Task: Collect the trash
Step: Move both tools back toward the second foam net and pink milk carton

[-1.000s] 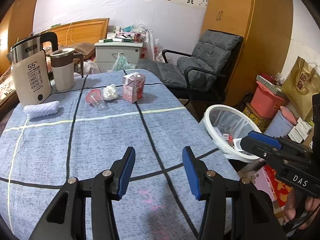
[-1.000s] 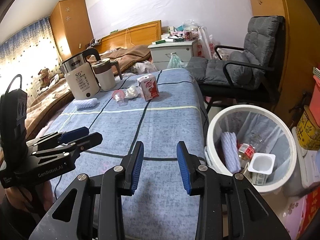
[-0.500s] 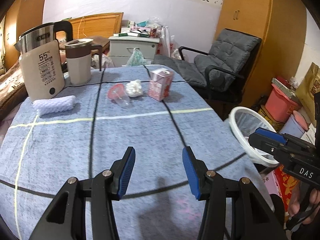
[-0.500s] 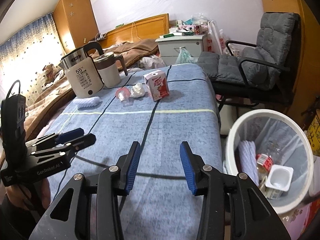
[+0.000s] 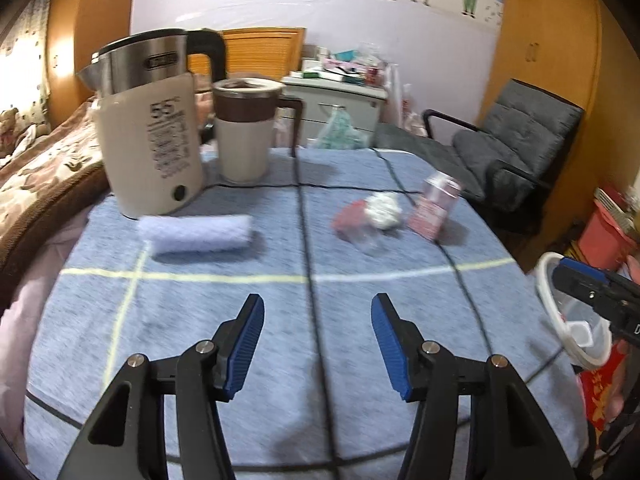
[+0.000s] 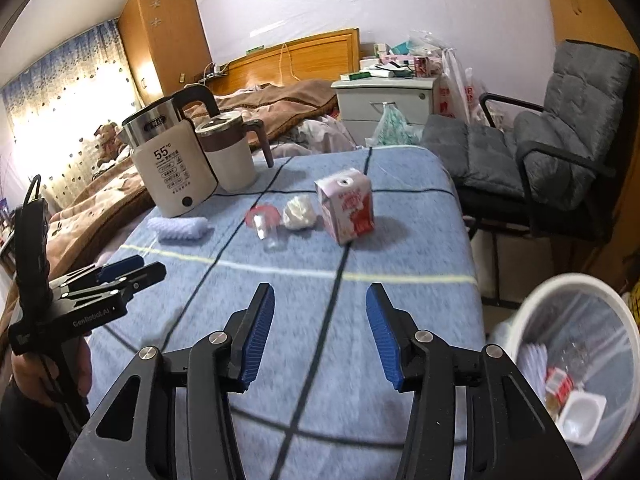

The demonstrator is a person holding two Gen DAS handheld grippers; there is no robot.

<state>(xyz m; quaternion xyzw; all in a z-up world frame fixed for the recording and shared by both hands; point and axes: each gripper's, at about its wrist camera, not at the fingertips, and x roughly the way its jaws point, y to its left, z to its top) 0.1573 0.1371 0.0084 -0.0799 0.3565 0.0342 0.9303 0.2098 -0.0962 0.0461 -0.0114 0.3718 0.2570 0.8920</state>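
A: Item 1, progress. Your bin [image 6: 576,364] off the right edge of the tabletop [image 6: 400,256] already holds 3 visible pieces: a white foam sleeve, a small red-labelled container and a white yogurt cup [image 6: 580,416].

B: And what is left for you?

A: By my count 4 pieces, all at the far half of the tabletop: the pink milk carton [image 6: 346,208] standing upright, a crumpled tissue [image 6: 298,212] just beside it, a clear cup with a red rim [image 6: 264,222] lying on its side next to the tissue, and a white foam sleeve [image 5: 196,232] lying in front of the kettle [image 5: 152,132]. I judge the task roughly half done.

B: Item 2, your tools?

A: Left tool [image 5: 316,344]: jaws wide, having just been opening, nothing between them. Right tool [image 6: 320,336]: likewise spread and just been opening, empty. Both hover over the near tabletop, well short of the trash.

B: Item 3, surface and room?

A: Blue-grey cloth with dark and pale grid lines (soft, so pieces may sink slightly). Kettle and lidded mug [image 5: 246,132] are not trash, in my view. Beyond: a bed with a brown blanket, a cluttered nightstand [image 6: 386,100], a grey padded chair [image 6: 560,128], wooden wardrobes.
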